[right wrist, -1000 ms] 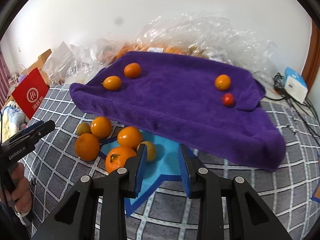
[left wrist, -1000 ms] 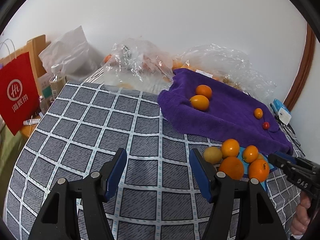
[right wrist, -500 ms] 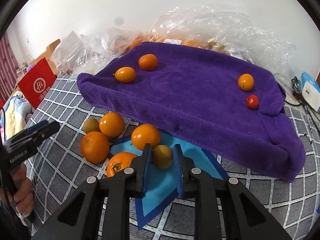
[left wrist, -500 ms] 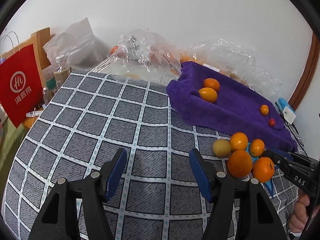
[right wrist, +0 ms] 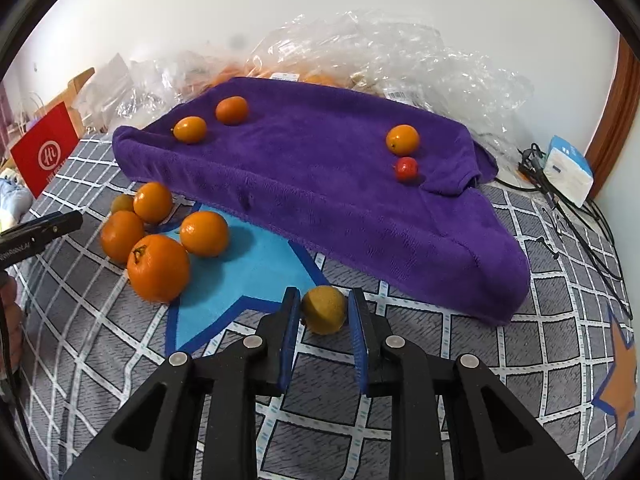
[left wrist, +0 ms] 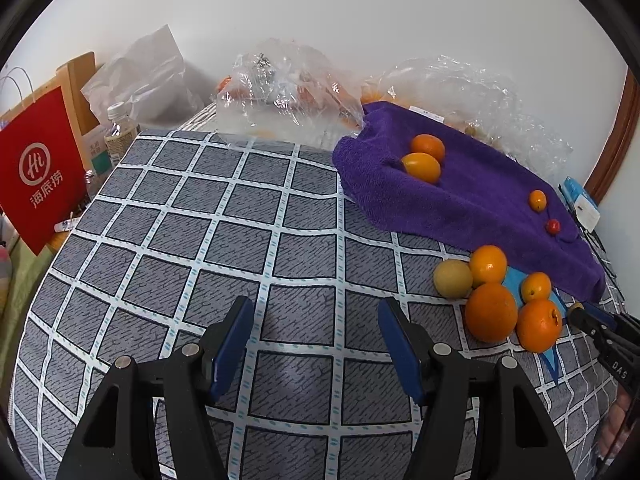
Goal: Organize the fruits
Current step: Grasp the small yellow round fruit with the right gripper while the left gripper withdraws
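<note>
Right gripper (right wrist: 323, 308) is clamped on the yellow fruit (right wrist: 323, 309), bottom centre of its view, just off the blue star (right wrist: 244, 268). Risk: only the pad tips pinch a round fruit, so it may squirt out on lifting and roll into the oranges (right wrist: 158, 268). Both grippers pitch steeply down. Left gripper (left wrist: 314, 340) hangs open and empty over bare cloth (left wrist: 200, 220).

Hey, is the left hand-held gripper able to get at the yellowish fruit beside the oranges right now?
Probably yes: the left hand-held gripper is open and empty, and only bare checked cloth lies between it and the yellowish fruit.
</note>
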